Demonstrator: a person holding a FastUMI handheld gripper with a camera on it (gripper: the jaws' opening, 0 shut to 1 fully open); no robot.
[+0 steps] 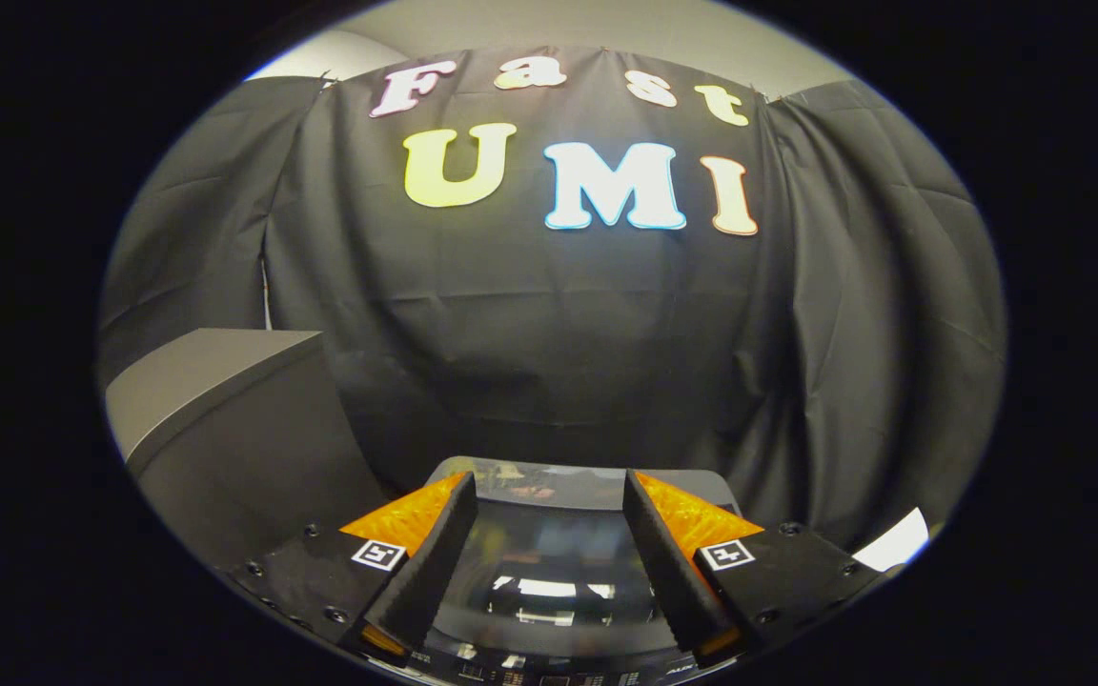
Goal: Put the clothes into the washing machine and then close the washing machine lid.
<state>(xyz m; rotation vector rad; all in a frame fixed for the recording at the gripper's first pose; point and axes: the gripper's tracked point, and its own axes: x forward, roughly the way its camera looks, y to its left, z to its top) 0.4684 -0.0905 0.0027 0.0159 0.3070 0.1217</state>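
While its fingers gape, hand-held gripper (549, 495) hovers over glossy curved washer lid (549, 572).

A black cloth wall (549, 324) hangs across the back of the booth, creased with horizontal fold lines and loose vertical drapes. It is made of several panels: a middle one hanging flat, and side panels (873, 314) that angle forward on either side, with a thin bright gap showing along the left seam. Above the cloth runs a pale, plain ceiling or upper wall (606, 24), evenly lit. To the left, in front of the cloth, stands a grey box-like cabinet (225, 419) with a lighter flat top and darker side. Low on the right, a small patch of white surface (897, 541) shows beneath the cloth's hem.
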